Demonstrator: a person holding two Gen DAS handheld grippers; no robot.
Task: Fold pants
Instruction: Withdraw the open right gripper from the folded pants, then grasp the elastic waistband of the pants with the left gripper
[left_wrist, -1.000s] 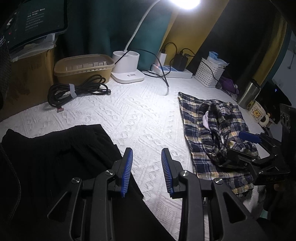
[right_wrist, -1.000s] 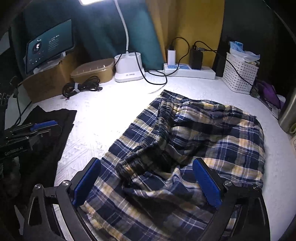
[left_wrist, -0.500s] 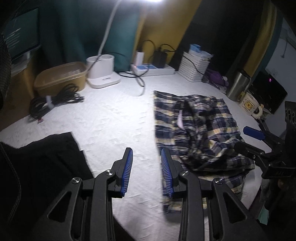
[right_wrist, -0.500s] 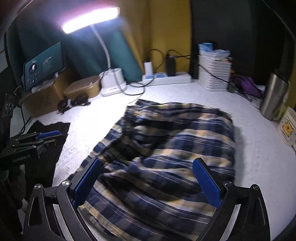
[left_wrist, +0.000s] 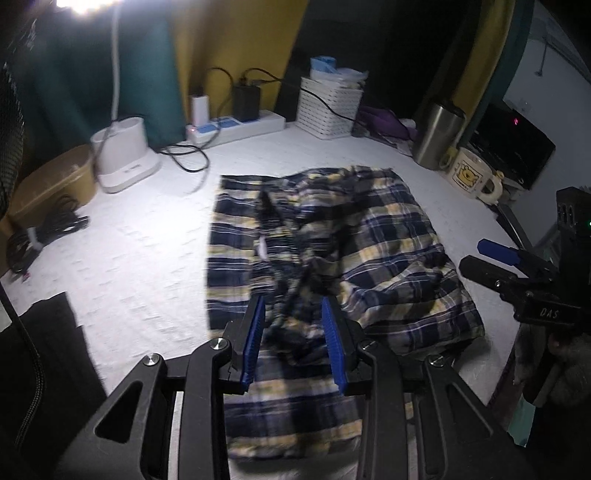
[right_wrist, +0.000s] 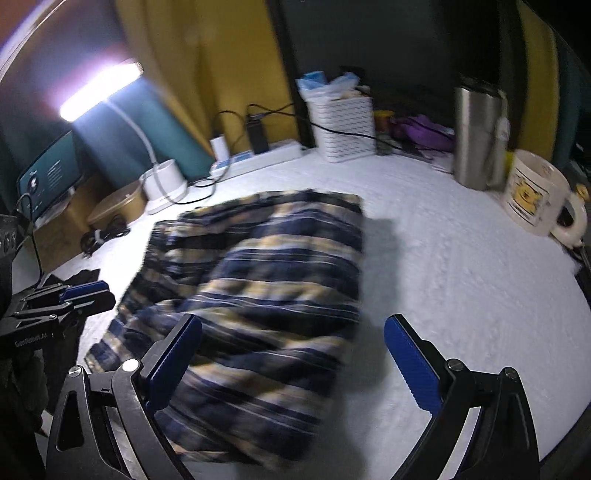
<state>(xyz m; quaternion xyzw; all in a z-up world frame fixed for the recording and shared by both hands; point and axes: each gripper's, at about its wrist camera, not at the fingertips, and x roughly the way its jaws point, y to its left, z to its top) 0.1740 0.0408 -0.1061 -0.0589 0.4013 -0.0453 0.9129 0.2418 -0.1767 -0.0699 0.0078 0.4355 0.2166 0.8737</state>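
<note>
Crumpled blue, yellow and white plaid pants (left_wrist: 332, 251) lie on the white textured tablecloth (left_wrist: 140, 258). My left gripper (left_wrist: 294, 338) hovers over their near part. Its blue pads stand a narrow gap apart, and nothing is held between them. In the right wrist view the pants (right_wrist: 266, 273) are blurred. My right gripper (right_wrist: 293, 360) is wide open over their near right edge, one pad over cloth and one over bare table. Each gripper shows in the other's view: the right gripper (left_wrist: 506, 258) and the left gripper (right_wrist: 74, 295).
A black garment (left_wrist: 44, 350) lies at the near left. Along the back stand a tan container (left_wrist: 55, 181), a coiled cable (left_wrist: 44, 232), a lamp base (left_wrist: 123, 162), a power strip (left_wrist: 236, 125) and a white basket (left_wrist: 328, 107). At the right are a steel tumbler (left_wrist: 436, 136) and a mug (left_wrist: 469, 177).
Both grippers have swept to the right. The left went from over the black garment to over the plaid pants. The right went from the pants' middle to their right edge.
</note>
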